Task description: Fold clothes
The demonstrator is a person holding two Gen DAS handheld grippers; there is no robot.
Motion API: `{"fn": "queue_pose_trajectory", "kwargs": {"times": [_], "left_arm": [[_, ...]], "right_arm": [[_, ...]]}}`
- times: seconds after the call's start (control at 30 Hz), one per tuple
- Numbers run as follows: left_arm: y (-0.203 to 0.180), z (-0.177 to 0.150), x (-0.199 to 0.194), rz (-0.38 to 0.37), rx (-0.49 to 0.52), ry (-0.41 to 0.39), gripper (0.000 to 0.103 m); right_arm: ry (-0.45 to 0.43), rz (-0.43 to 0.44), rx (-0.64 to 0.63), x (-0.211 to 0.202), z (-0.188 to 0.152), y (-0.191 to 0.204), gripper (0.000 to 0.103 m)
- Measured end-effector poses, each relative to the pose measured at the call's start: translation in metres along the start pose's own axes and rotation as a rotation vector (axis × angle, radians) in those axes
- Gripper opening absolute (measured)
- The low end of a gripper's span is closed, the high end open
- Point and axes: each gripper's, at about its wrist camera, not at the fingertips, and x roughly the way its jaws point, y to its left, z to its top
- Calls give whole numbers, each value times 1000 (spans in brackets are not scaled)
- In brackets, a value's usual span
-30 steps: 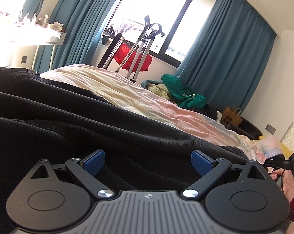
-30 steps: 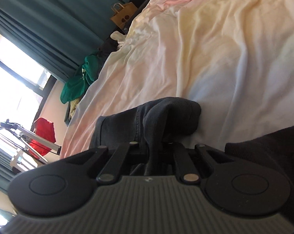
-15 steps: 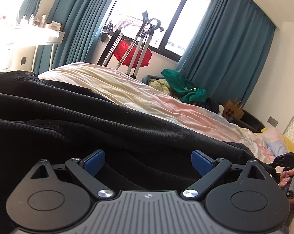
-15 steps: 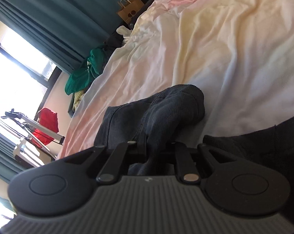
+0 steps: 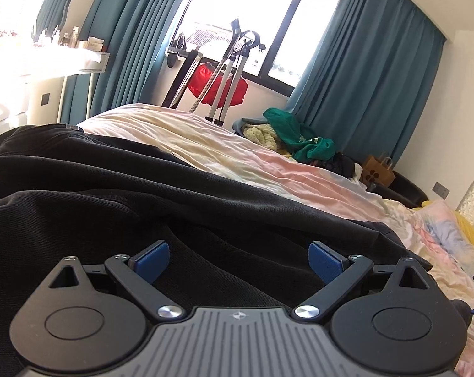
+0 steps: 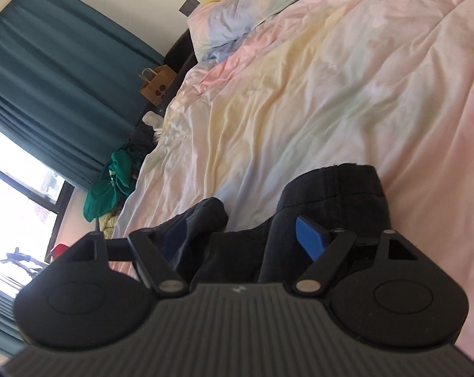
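- Bedding (image 6: 346, 72) in crumpled pastel cotton carries our black trousers (image 5: 117, 207), which lie lengthwise from the left gripper toward the pillows.
- Trouser hems (image 6: 334, 188), thick twill, sit beneath our right gripper (image 6: 241, 238), whose jaws have just been opening; cloth lies between them unpinched.
- Left gripper (image 5: 238, 257) fingers are spread above the trousers.

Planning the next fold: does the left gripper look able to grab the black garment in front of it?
Probably yes. The left gripper is open, its blue pads apart just above the black garment, and nothing lies between them and the cloth.
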Motion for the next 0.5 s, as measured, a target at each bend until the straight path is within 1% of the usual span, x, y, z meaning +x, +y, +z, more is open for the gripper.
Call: {"fn": "queue_pose_trajectory", "kwargs": {"times": [0.13,0.17,0.27,0.33,0.43,0.5], "left_arm": [[-9,-4,-32,-1,32,-3,98],[-10,-4,-38,-1,31,4,98],[-10,1,-59,8,15,18,98],[-4,9,-72,31,-23,28,98],[13,20,-100,82,-61,2,99],[24,27,-116,128,-62,-17,99]], "right_arm": [[-96,-134,-145,-21,7,-6,80],[-95,-159,-157,-22,8,-10,80],[-6,-174,-81,-14,12,-30,78],[72,-215,-20,-5,11,-45,78],[157,-238,83,7,6,-66,79],[178,-214,121,13,4,-73,79]]}}
